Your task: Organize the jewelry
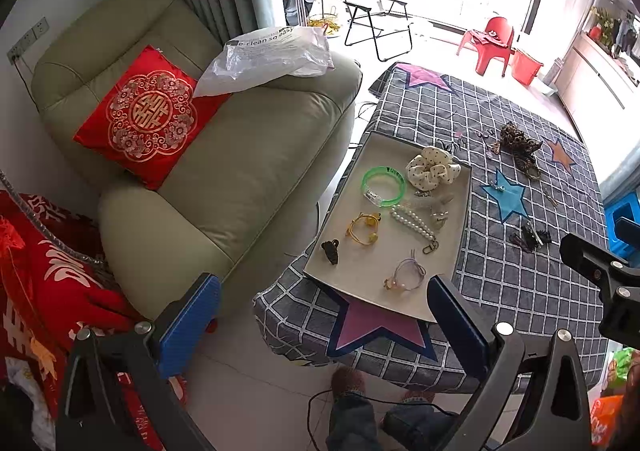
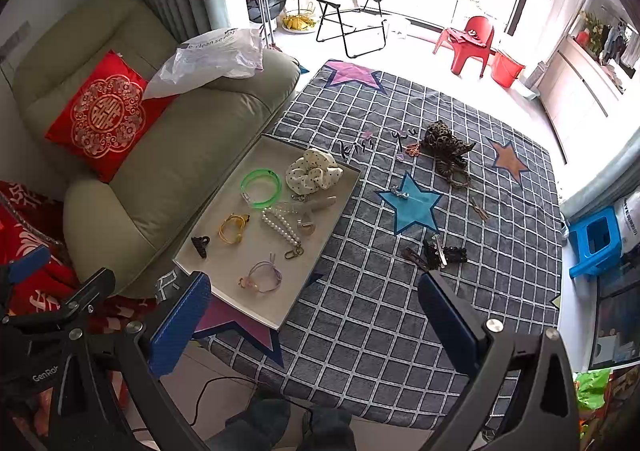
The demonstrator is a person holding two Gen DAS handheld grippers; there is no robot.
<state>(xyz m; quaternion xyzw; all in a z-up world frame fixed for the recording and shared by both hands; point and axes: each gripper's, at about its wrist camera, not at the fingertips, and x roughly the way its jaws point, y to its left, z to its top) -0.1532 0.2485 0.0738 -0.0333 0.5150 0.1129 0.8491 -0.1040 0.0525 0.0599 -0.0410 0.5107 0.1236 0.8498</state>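
A beige tray lies on the left of a grey checked table. It holds a green bangle, a dotted cream scrunchie, a pearl chain, a yellow hair tie, a black claw clip and a purple hair tie. A leopard scrunchie and dark clips lie loose on the cloth. My left gripper and right gripper are both open and empty, held above the table's near edge.
A green sofa with a red cushion and a plastic bag stands left of the table. A blue stool is at the right. A folding chair and a red chair stand far back.
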